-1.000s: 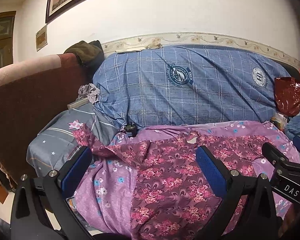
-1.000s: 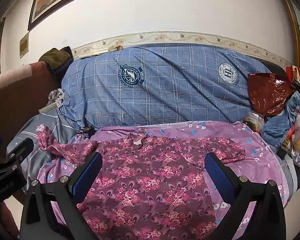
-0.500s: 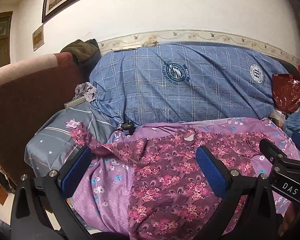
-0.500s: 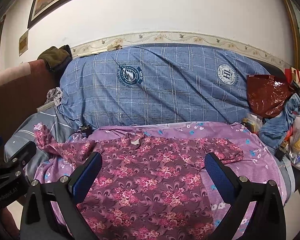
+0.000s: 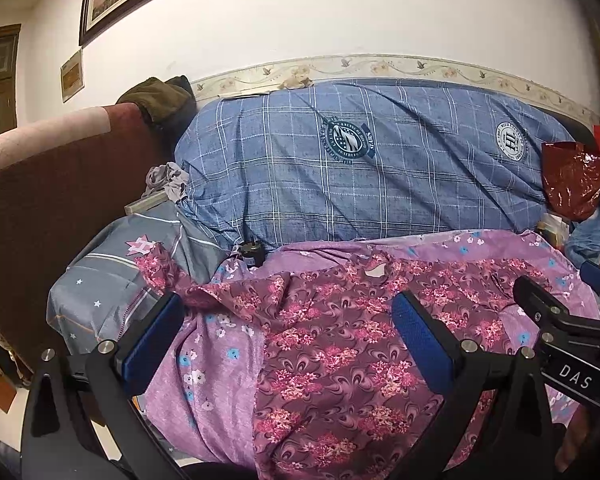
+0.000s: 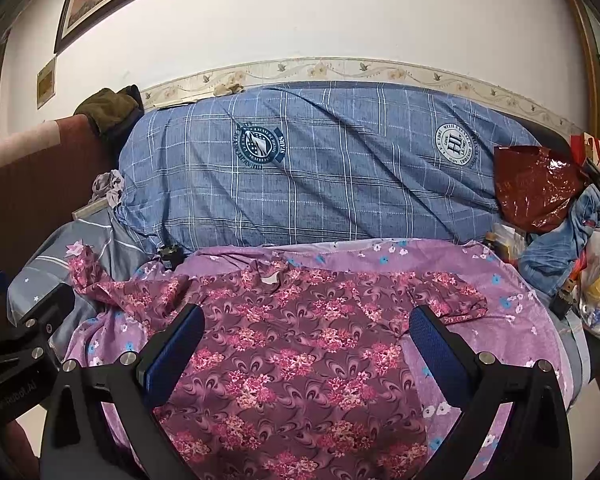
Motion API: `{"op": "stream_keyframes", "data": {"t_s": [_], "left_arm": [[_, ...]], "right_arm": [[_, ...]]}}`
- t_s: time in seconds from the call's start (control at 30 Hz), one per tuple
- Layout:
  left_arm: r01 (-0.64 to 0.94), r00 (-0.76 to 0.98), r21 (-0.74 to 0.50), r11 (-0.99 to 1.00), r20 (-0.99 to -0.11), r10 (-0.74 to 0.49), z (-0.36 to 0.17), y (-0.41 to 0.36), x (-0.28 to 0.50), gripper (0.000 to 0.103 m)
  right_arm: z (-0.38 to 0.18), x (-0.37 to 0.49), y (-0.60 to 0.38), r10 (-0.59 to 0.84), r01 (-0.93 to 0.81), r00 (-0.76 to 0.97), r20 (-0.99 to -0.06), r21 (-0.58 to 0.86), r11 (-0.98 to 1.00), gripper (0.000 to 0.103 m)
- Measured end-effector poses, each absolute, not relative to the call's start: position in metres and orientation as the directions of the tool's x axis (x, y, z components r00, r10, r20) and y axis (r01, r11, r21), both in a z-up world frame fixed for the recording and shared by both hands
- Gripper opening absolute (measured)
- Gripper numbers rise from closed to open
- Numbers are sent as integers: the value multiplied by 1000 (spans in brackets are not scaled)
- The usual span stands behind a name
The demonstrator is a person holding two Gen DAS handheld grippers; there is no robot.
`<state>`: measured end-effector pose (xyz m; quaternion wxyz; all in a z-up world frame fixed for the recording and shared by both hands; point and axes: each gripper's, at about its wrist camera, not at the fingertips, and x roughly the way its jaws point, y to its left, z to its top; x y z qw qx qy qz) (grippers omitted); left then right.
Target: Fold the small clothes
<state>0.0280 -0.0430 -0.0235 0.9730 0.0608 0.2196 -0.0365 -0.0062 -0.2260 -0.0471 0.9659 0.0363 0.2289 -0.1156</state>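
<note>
A maroon floral-print fabric garment lies spread flat on a lilac flowered bedsheet — one sleeve reaching onto a grey striped pillow. Left tongs and right tongs hover above it, both released and holding nothing.

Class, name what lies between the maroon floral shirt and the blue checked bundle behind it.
A strip of lilac flowered sheet separates the maroon floral shirt from the blue checked bundle; the right wrist view shows it best.

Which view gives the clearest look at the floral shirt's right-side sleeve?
The right wrist view: the short sleeve lies flat and fully visible there. In the left wrist view, the right claw partly covers it.
</note>
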Motion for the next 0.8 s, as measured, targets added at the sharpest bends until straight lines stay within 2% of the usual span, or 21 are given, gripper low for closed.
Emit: {"op": "stream_keyframes", "data": {"t_s": [0.8], "left_arm": [[112, 885, 112, 987, -463, -48, -33, -54, 43, 103]], "right_arm": [[-61, 13, -237, -206, 246, 849, -486, 18, 969, 103]]}}
